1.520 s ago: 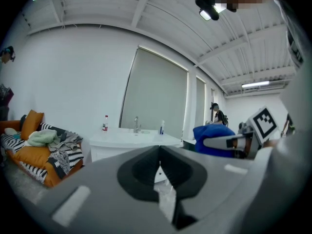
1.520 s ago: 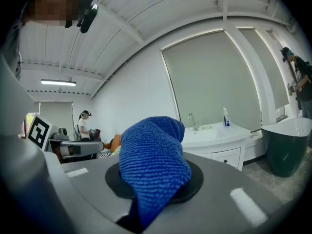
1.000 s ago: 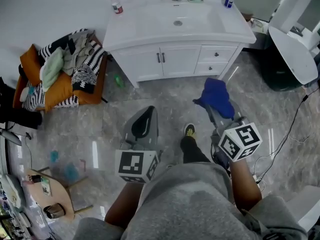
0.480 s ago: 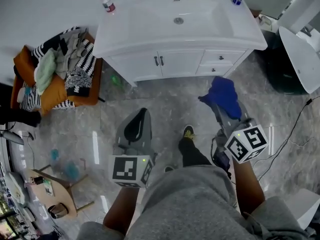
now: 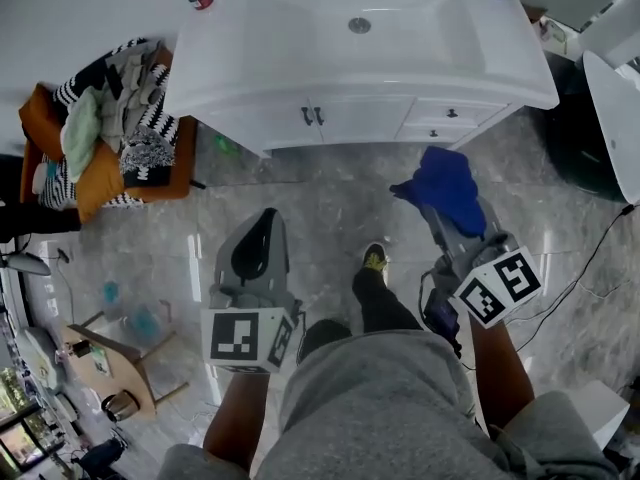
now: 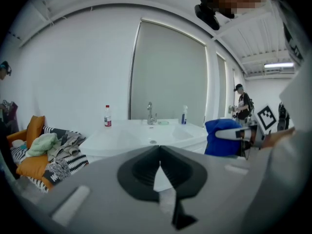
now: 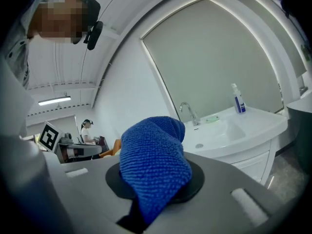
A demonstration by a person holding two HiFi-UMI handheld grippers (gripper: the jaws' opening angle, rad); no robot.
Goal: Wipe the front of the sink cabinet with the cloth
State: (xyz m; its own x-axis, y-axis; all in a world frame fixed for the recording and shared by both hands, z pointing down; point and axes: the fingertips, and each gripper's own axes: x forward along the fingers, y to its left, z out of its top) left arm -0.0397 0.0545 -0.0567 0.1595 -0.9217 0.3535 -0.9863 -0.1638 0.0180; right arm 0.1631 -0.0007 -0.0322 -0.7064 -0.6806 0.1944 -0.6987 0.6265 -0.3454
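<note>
Cloth [image 5: 445, 188] is hanging clamped in the right gripper [image 5: 452, 230], in front of the cabinet [image 5: 350, 120] and not touching it. Left gripper [image 5: 254, 251] is idling, jaws together on nothing. Best practice: pressing the cloth flat against the doors, sweeping evenly.
</note>
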